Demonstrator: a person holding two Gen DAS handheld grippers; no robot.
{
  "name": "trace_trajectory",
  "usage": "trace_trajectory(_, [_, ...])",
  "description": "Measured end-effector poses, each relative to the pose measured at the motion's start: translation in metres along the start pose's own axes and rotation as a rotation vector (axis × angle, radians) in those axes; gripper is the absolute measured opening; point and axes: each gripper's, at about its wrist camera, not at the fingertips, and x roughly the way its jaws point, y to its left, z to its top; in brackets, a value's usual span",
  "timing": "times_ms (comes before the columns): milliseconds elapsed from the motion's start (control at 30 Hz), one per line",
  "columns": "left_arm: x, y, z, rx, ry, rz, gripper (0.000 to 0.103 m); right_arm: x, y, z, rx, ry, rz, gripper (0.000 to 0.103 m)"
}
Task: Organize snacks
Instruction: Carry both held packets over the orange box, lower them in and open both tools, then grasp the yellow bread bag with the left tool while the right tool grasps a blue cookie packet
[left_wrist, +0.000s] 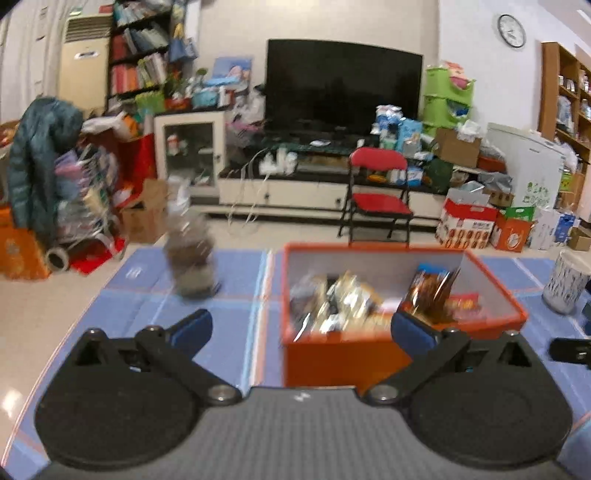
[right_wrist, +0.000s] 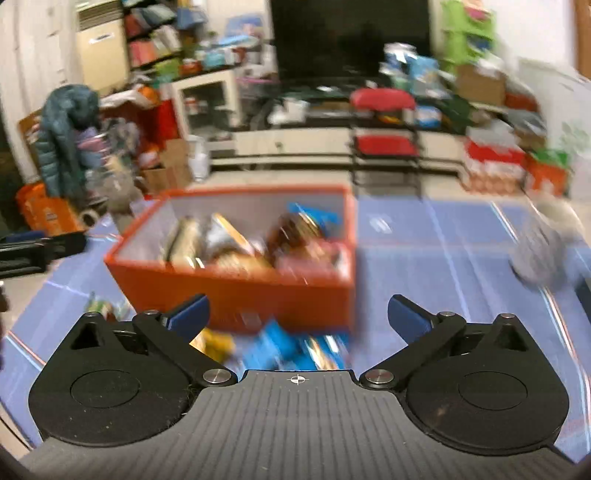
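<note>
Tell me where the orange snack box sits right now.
The orange snack box sits on the blue mat, directly ahead in both wrist views, with loose snack packets lying before it in the right view.

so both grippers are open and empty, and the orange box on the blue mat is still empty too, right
Not quite. Both the left gripper and right gripper are open and empty, but the orange box on the blue mat already holds several snack packets, as both wrist views show.
</note>
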Motion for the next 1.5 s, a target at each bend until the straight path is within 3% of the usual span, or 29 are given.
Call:
trace_trajectory(67, [-0.012,0.009,-0.014,-0.010,0.016,0.033,0.102,-0.006,-0.006,-0.018,0.027,0.043,-0.053,0.095])
trace_trajectory(167, [-0.020,0.023,-0.032,-0.017,0.040,0.053,0.102,0.008,-0.002,-0.031,0.039,0.216,-0.118,0.095])
trace_trajectory(200, [-0.019,0.025,-0.039,-0.004,0.042,0.057,0.102,0.011,0.001,-0.033,0.036,0.238,-0.125,0.095])
trace_trajectory(333, [0.000,0.020,-0.061,0.102,0.111,0.052,0.102,0.017,0.015,-0.043,0.012,0.192,-0.151,0.095])
trace_trajectory(467, [0.010,0.005,-0.070,-0.081,0.145,0.032,0.102,0.031,0.021,-0.048,0.024,0.147,-0.115,0.095])
trace_trajectory(600, [0.014,-0.050,-0.067,0.052,0.067,-0.041,0.102,0.040,0.044,-0.055,-0.034,0.048,-0.180,0.095])
trace_trajectory(667, [0.015,-0.063,-0.063,0.088,0.054,-0.063,0.102,0.051,0.051,-0.058,-0.063,0.047,-0.202,0.094])
trace_trajectory(800, [0.007,-0.050,-0.060,0.060,0.031,-0.011,0.102,0.064,0.050,-0.065,0.012,0.080,-0.183,0.090])
trace_trajectory(933, [0.009,-0.026,-0.062,-0.020,0.068,0.022,0.102,0.082,0.054,-0.065,0.039,0.117,-0.158,0.090])
trace_trajectory(1133, [0.010,-0.012,-0.063,-0.030,0.097,0.044,0.102,0.108,0.072,-0.061,0.025,0.106,-0.215,0.094])
trace_trajectory(1200, [0.012,-0.014,-0.065,-0.014,0.102,0.041,0.102,0.114,0.083,-0.064,-0.075,0.122,-0.274,0.086])
trace_trajectory(1233, [0.014,-0.014,-0.064,-0.010,0.109,0.039,0.102,0.110,0.082,-0.064,-0.081,0.125,-0.265,0.077])
trace_trajectory(1300, [0.017,-0.014,-0.065,-0.014,0.121,0.026,0.102,0.099,0.074,-0.063,-0.081,0.147,-0.203,0.044])
trace_trajectory(1433, [0.017,-0.021,-0.065,0.002,0.123,-0.007,0.102,0.073,0.042,-0.070,-0.091,0.190,-0.069,0.033])
trace_trajectory(1500, [0.017,-0.026,-0.066,0.012,0.129,-0.029,0.102,0.058,0.029,-0.074,-0.091,0.208,-0.030,0.033])
